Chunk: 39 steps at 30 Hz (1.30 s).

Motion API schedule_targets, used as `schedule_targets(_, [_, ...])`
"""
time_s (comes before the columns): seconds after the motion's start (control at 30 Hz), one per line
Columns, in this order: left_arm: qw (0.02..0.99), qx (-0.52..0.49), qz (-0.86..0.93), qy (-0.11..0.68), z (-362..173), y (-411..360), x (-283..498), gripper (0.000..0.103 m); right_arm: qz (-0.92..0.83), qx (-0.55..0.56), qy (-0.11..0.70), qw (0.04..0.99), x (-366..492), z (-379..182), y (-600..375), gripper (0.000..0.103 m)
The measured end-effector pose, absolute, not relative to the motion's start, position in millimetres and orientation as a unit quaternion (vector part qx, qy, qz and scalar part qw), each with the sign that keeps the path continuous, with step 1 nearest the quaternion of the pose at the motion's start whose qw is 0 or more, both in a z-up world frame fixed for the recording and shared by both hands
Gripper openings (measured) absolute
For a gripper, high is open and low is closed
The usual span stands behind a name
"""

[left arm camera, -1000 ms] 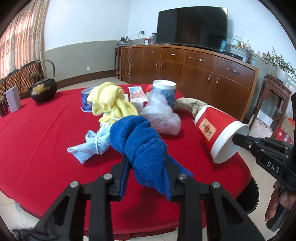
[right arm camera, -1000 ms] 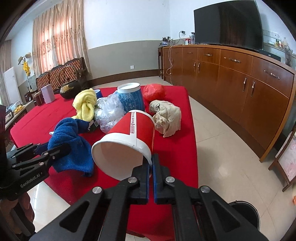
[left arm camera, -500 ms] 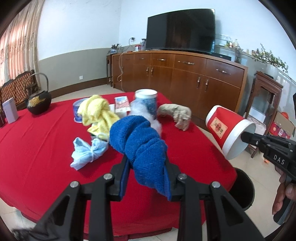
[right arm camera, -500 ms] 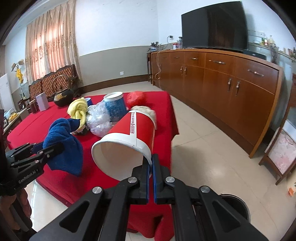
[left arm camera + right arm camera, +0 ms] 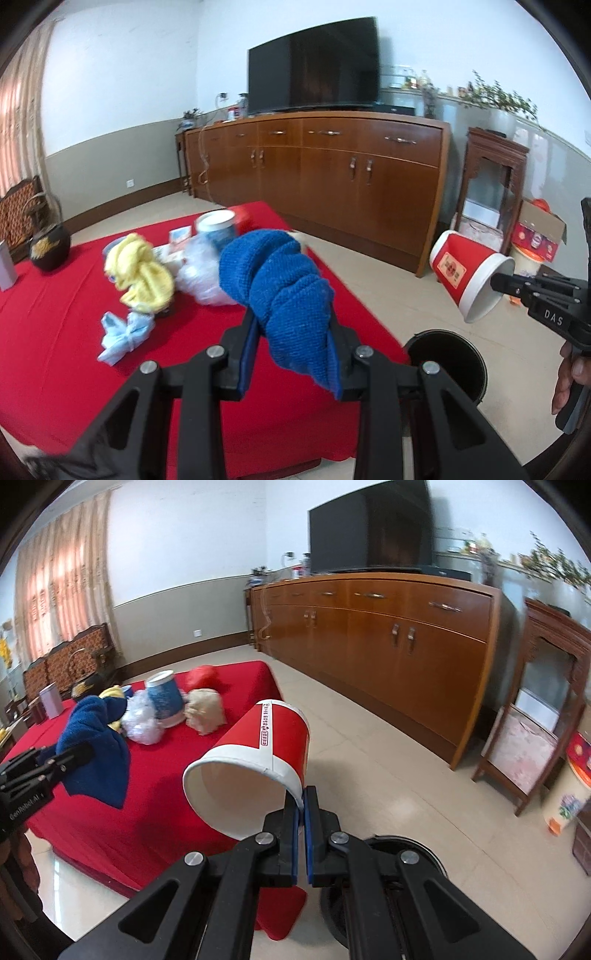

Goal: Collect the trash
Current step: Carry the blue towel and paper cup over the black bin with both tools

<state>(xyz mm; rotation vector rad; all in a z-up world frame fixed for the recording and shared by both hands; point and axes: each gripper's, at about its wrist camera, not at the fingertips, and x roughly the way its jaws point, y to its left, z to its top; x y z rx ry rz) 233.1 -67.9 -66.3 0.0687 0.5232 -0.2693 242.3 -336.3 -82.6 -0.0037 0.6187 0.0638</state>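
Observation:
My left gripper [image 5: 291,332] is shut on a crumpled blue cloth [image 5: 280,284] and holds it above the red table's right edge; the cloth also shows in the right wrist view [image 5: 96,746]. My right gripper [image 5: 303,801] is shut on the rim of a red-and-white paper cup [image 5: 258,760], held tilted over the floor beside the table; the cup also shows in the left wrist view [image 5: 469,273]. A black round trash bin [image 5: 447,365] stands on the floor below both grippers, partly hidden behind my right gripper [image 5: 406,853].
On the red table [image 5: 55,350] lie a yellow cloth [image 5: 140,273], a light blue rag [image 5: 122,332], a clear plastic bag [image 5: 199,273], a blue cup [image 5: 164,698], a beige wad [image 5: 205,712] and a black teapot [image 5: 50,247]. A wooden sideboard [image 5: 332,177] stands behind.
Both grippers have swung right, away from the table, carrying the blue cloth and the cup. The black bin has come into view below them.

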Motion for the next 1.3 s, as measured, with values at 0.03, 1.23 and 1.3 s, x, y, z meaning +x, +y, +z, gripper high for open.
schedule_targets(0.03, [0.956,0.035,-0.139,0.258,-65,-74,233,0.033,0.025,0.002,0.306,0.952,240,-83,-344,0.003])
schedule_targets(1.23, [0.882,0.057,-0.284,0.371,-151,-259,230,0.033,-0.065,0.045,0.414,0.907,210,-176,-488,0.003])
schedule_targets(1.3, [0.875,0.060,-0.288,0.385,-161,-267,232,0.033,-0.063,0.047,0.425,0.902,210,-186,-494,0.003])
